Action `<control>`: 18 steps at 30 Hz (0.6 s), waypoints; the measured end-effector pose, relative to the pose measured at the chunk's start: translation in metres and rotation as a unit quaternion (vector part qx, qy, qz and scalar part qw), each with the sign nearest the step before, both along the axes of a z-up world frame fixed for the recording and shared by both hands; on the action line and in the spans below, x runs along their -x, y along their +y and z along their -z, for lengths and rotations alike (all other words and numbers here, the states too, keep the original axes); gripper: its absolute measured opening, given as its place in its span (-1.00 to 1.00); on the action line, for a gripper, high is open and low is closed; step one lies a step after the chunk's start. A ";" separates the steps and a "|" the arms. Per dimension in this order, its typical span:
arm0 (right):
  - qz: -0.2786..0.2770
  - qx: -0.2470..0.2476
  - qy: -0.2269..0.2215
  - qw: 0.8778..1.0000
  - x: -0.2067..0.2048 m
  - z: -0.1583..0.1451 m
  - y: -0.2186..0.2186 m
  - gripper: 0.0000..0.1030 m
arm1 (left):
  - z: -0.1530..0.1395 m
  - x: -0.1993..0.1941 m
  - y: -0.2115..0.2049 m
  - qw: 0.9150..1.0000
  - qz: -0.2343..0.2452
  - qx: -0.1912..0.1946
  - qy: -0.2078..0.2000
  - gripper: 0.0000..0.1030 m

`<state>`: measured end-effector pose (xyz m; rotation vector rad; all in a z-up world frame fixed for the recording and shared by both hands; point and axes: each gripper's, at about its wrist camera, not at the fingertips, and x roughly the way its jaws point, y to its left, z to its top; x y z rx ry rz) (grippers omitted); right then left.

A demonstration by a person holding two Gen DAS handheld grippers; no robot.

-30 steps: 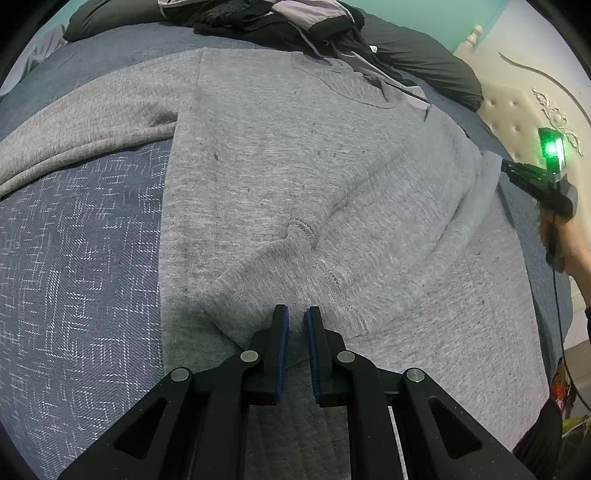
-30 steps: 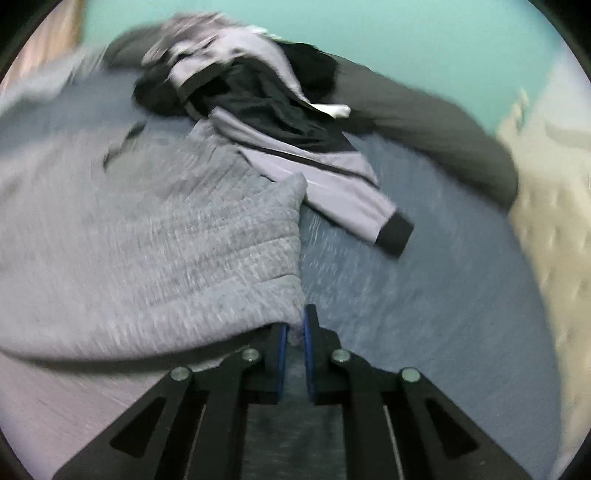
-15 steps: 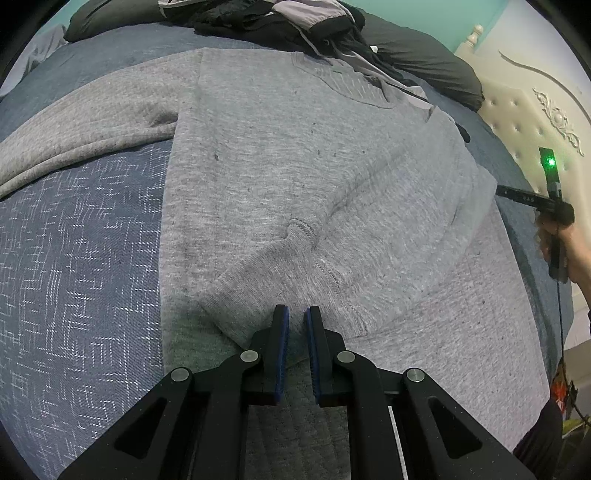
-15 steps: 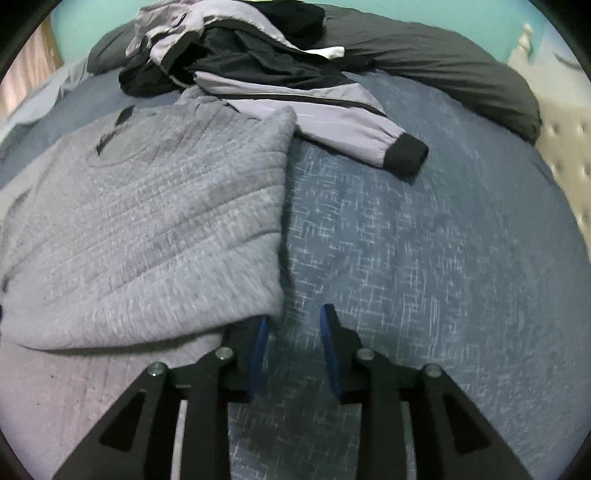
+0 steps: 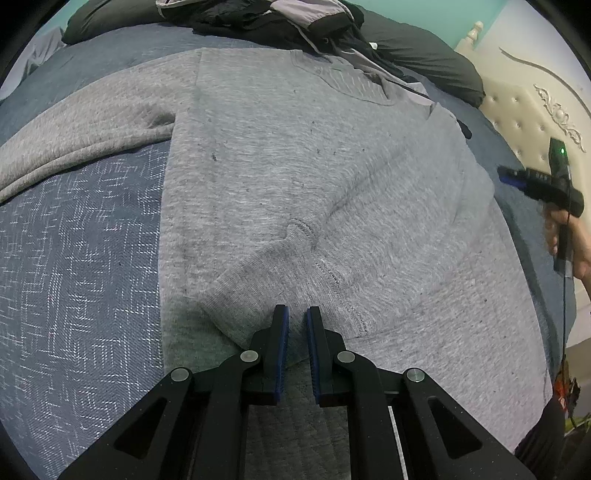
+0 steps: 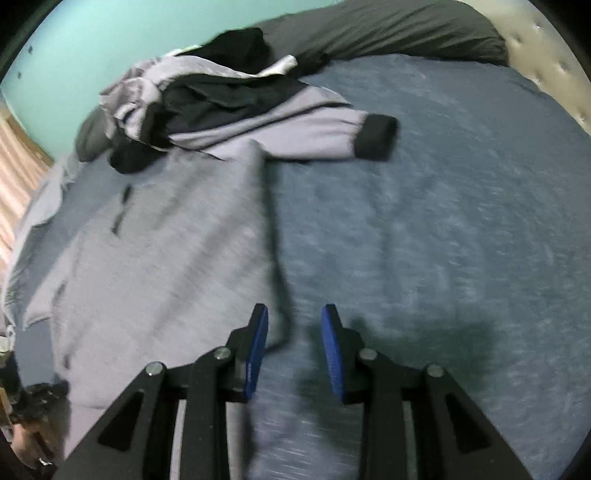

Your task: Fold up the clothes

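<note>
Your sweater (image 5: 303, 177) is heathered light grey with tiny dark flecks, lying on a blue bedspread (image 5: 81, 258) with a white crosshatch weave. The jacket (image 6: 258, 122) behind is pale lilac-grey with black cuffs. Pillow's (image 6: 388, 33) charcoal, wall's (image 6: 92, 48) mint. Both your claws (image 5: 297, 325) are black with blue pads (image 6: 334, 350).

My left gripper (image 5: 297, 325) and right gripper (image 6: 295, 325) both have matte black linkage arms with silver round pivot screws and blue ribbed pads on the fingers (image 6: 258, 339), and the right one's handle carries a thin black cable (image 5: 564, 295) and a small green light (image 5: 562, 150).
</note>
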<state>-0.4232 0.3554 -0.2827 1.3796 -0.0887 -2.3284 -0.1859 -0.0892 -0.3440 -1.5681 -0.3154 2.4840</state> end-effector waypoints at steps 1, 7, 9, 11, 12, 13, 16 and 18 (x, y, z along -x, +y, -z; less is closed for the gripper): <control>-0.007 0.011 -0.001 1.000 0.000 0.000 -0.007 -0.42 | 0.000 -0.001 0.000 1.000 0.000 0.001 0.000 -0.79; -0.040 0.006 -0.009 0.999 0.000 0.016 -0.051 -0.42 | -0.003 -0.007 -0.002 1.000 -0.003 0.001 0.002 -0.79; -0.032 -0.017 -0.015 0.999 0.002 0.023 -0.052 -0.42 | -0.004 -0.009 -0.003 1.000 -0.004 -0.001 0.002 -0.79; -0.012 -0.037 -0.019 0.999 0.004 0.029 -0.050 -0.58 | -0.006 -0.012 -0.004 1.000 -0.005 -0.003 0.003 -0.79; -0.002 -0.047 -0.021 0.999 0.006 0.031 -0.048 -0.59 | -0.008 -0.013 -0.005 1.000 -0.005 -0.004 0.004 -0.79; 0.007 -0.040 -0.019 0.999 0.005 0.029 -0.048 -0.59 | -0.008 -0.009 -0.002 1.000 -0.006 -0.005 0.003 -0.79; -0.016 -0.006 0.006 1.000 -0.003 0.014 -0.064 -0.59 | -0.009 -0.001 0.016 1.000 -0.006 -0.005 0.001 -0.79; -0.048 -0.001 0.016 0.999 -0.010 0.008 -0.084 -0.59 | -0.011 -0.003 0.012 1.000 -0.007 -0.005 0.001 -0.79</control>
